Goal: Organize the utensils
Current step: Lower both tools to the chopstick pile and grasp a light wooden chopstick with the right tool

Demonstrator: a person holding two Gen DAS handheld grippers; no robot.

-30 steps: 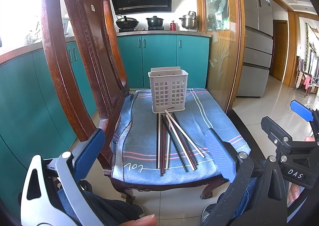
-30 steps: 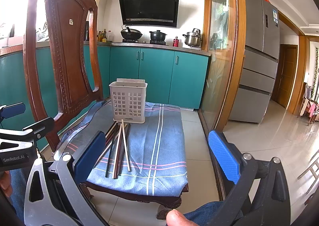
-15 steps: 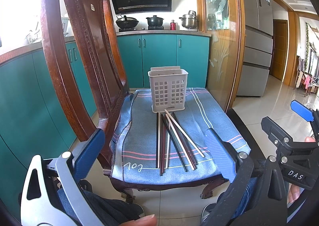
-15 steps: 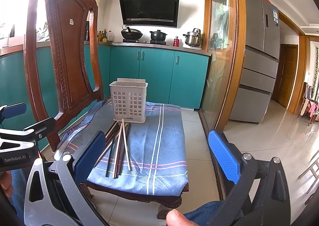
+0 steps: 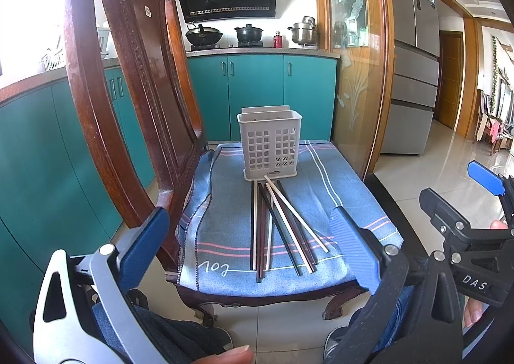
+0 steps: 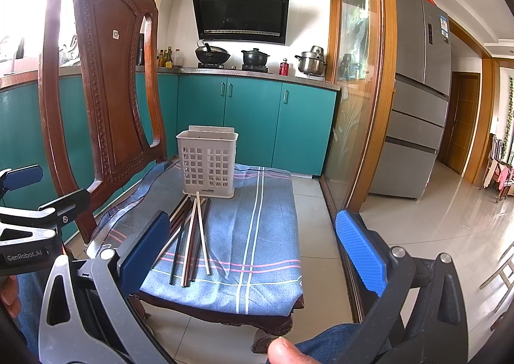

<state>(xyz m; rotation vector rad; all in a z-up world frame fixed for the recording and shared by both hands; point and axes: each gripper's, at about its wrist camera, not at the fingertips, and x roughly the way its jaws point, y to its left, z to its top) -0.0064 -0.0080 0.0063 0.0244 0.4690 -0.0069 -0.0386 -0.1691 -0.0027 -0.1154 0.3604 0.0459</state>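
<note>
Several chopsticks [image 5: 276,229], dark and pale, lie fanned out on a blue cloth [image 5: 225,222] on a chair seat. A pale perforated utensil holder [image 5: 270,147] stands upright just behind them and looks empty. My left gripper [image 5: 247,251] is open and empty, held before the seat's front edge. My right gripper [image 6: 253,248] is open and empty, also short of the seat. In the right wrist view the chopsticks [image 6: 191,235] lie left of centre in front of the holder [image 6: 208,164].
The carved wooden chair back [image 6: 106,84] rises on the left. Teal kitchen cabinets [image 6: 250,126] and a stove with pots stand behind. A glass partition [image 6: 359,91] and a fridge [image 6: 417,91] are on the right. Tiled floor [image 6: 433,219] lies to the right.
</note>
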